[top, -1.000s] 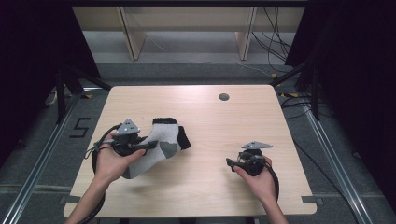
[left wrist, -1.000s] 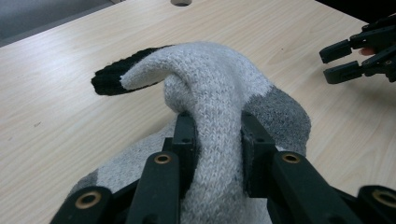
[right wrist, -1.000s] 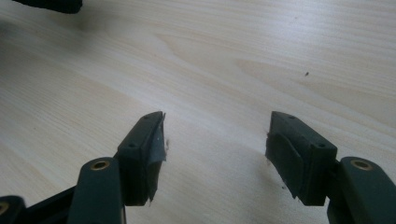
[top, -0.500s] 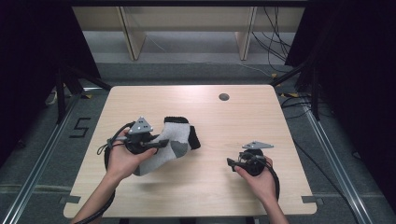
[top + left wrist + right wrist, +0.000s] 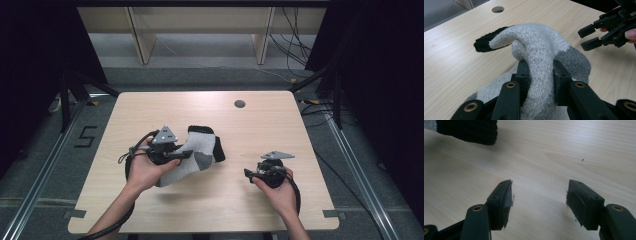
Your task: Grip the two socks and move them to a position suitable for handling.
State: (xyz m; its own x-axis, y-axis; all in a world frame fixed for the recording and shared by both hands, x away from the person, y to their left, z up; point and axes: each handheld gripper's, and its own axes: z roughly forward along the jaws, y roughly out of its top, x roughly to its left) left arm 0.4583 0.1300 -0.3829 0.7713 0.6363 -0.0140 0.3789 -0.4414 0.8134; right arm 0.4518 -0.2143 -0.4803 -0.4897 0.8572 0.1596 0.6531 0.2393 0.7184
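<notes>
From above, the left claw [image 5: 186, 155] pinches a grey sock [image 5: 197, 150] with a black cuff, which lies left of centre on the worktop [image 5: 260, 125]; the right claw [image 5: 248, 174] rests to the right of the sock, apart from it, jaws spread with nothing in them. In the left gripper view, the left claw [image 5: 541, 75] has its jaws closed on a raised fold of the sock [image 5: 541, 47], pads pressing the knit from both sides, with the right claw [image 5: 589, 37] off to the upper right. In the right gripper view, the right claw [image 5: 539, 195] stands wide over bare worktop [image 5: 564, 150], with the black cuff [image 5: 469, 130] at the upper left.
</notes>
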